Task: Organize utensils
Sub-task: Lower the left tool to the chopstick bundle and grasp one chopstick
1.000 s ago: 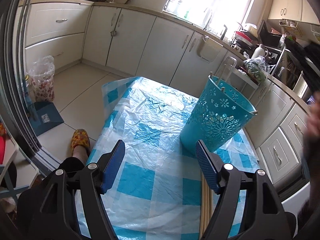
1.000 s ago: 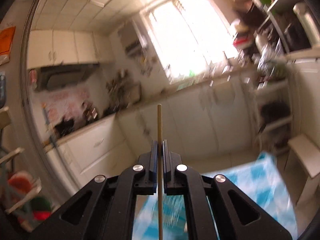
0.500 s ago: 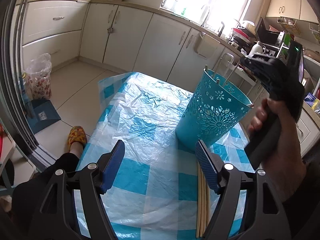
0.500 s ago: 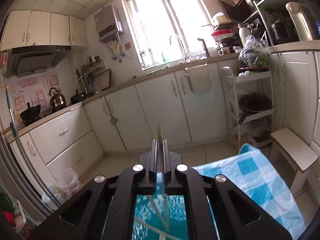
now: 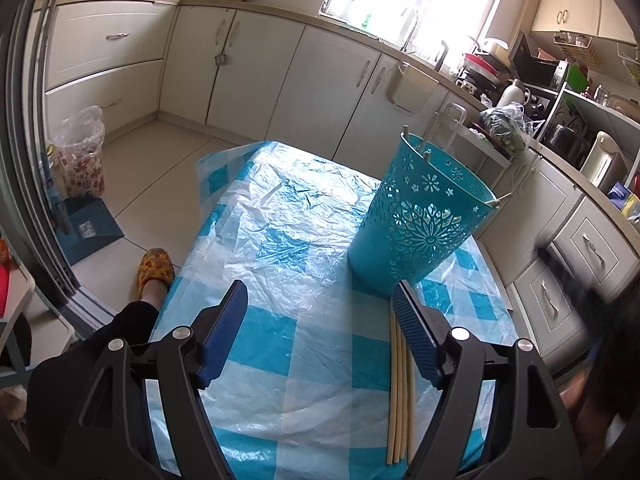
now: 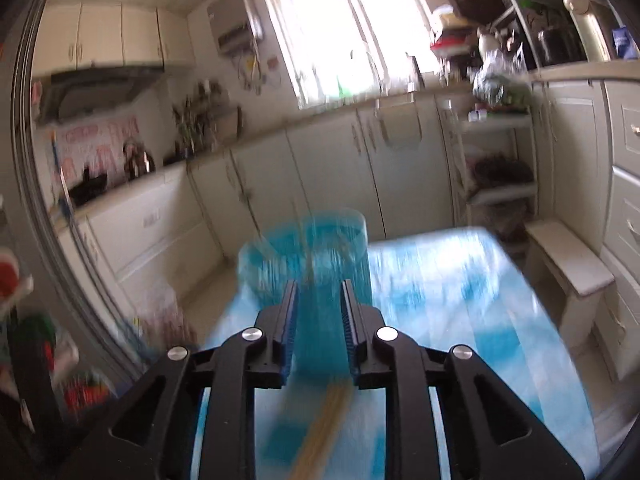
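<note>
- Left wrist view, lower left of the frame: a person's dark-clad leg and a foot in a yellow patterned slipper (image 5: pixel 154 270) stand on the tiled floor beside the counter (image 5: pixel 280 368), which is covered in blue-and-white checked plastic.
- Lower centre: the left claw (image 5: pixel 320 320) hovers over the cloth with its blue pads spread wide and nothing between them.
- Right of centre: a teal cut-out utensil holder (image 5: pixel 424 220) stands upright on the counter, with a few chopstick tips poking above its rim.
- Lower right: a bundle of loose chopsticks (image 5: pixel 398 384) lies flat on the cloth, just in front of the holder, partly hidden under the claw's right-hand finger.
- Far right edge: a dark blurred shape; I cannot tell what it is.
- Right wrist view, heavily blurred: the right claw (image 6: pixel 318 320) is in the lower centre, its jaws opening with a narrow gap and nothing between them.
- Straight ahead of it, centre frame, stands the teal holder (image 6: pixel 304 248); pale chopsticks (image 6: pixel 320 432) lie on the cloth below the claw.
</note>
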